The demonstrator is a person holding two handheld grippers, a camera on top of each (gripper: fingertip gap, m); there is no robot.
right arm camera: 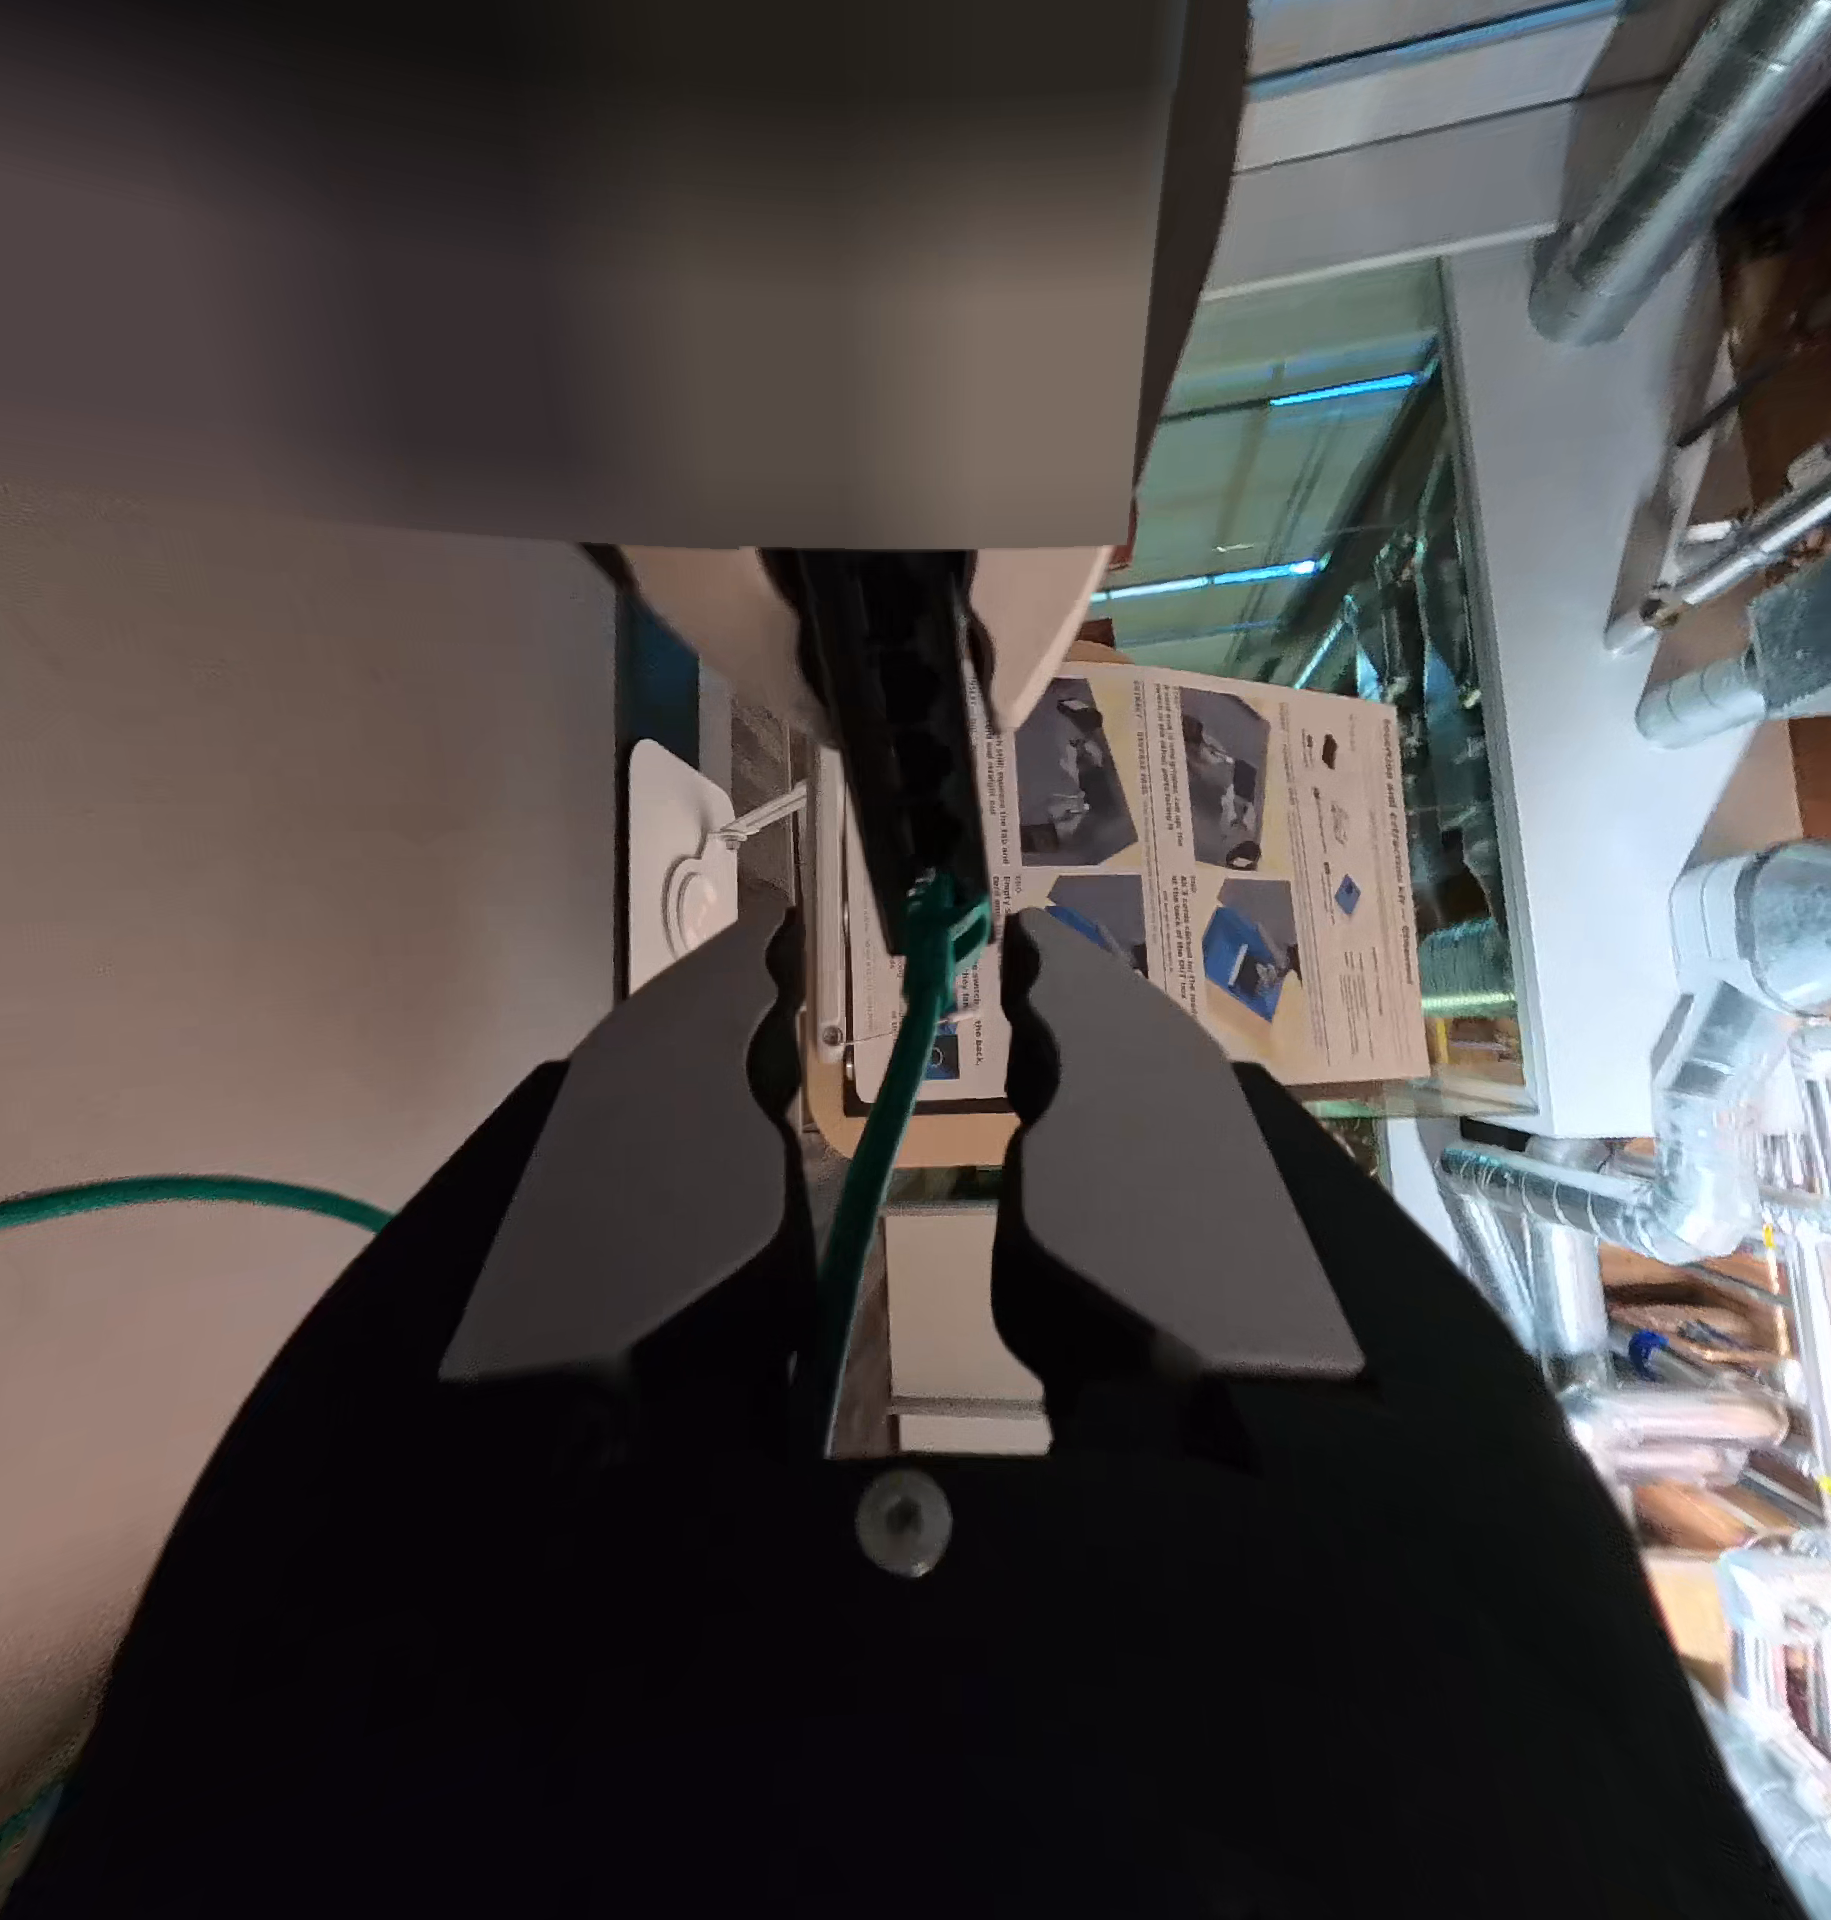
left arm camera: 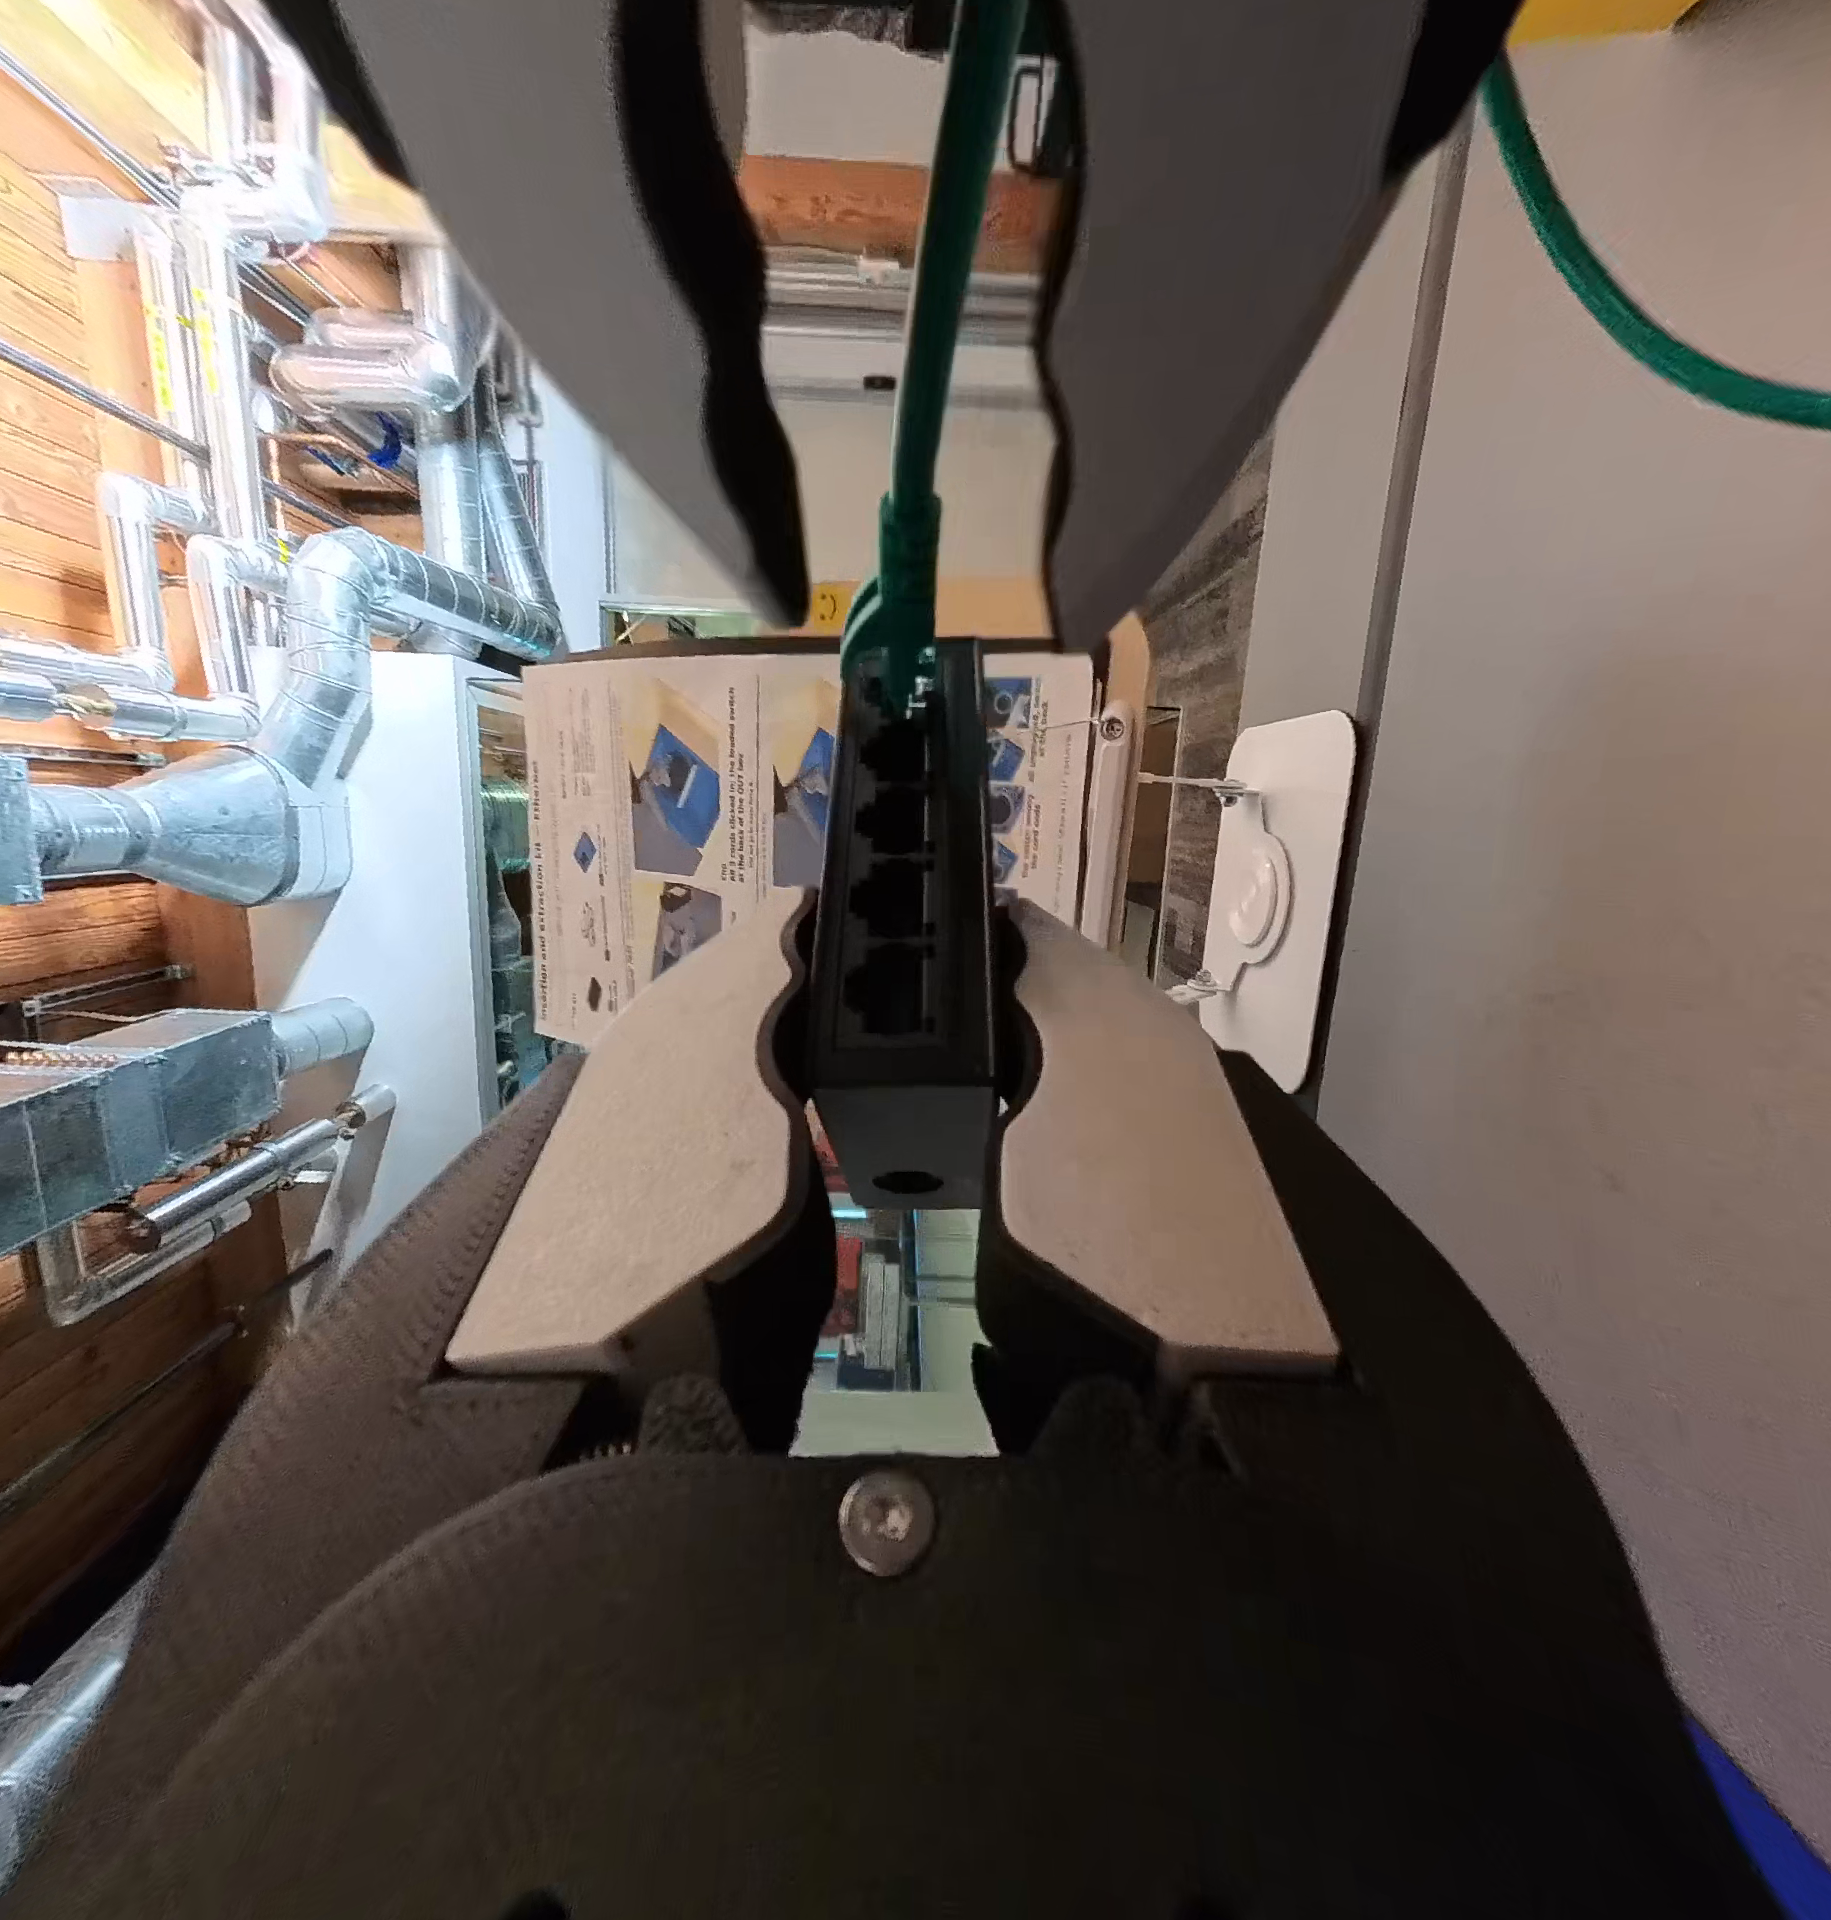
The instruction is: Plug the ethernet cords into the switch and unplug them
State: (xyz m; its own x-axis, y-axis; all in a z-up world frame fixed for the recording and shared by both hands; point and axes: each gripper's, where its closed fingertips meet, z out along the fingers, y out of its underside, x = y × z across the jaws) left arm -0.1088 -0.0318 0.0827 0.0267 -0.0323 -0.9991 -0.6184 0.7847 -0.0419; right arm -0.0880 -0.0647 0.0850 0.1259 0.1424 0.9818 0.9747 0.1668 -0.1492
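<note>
My left gripper (left arm camera: 906, 914) is shut on a black ethernet switch (left arm camera: 906, 1049), clamping its sides with the row of ports facing the camera. A green ethernet cord (left arm camera: 932, 343) is plugged into the port at the far end; the other ports are empty. My right gripper (right arm camera: 903, 925) is open. Its fingers (right arm camera: 682, 1143) stand on either side of the green cord (right arm camera: 890, 1091), just behind the plug, without touching it. The switch (right arm camera: 906, 769) points away from it, held by the left gripper (right arm camera: 900, 717). The right gripper also shows at the top of the left wrist view (left arm camera: 926, 618).
A printed instruction sheet (left arm camera: 672, 790) stands behind the switch, also in the right wrist view (right arm camera: 1233, 862). A white adhesive pad (left arm camera: 1275, 894) with ties sits on the grey surface (left arm camera: 1617, 1039). The cord's slack loops across that surface (left arm camera: 1617, 343). Metal ducts (left arm camera: 267, 727) fill the background. The grippers' ends are close to 5 centimeters from one another.
</note>
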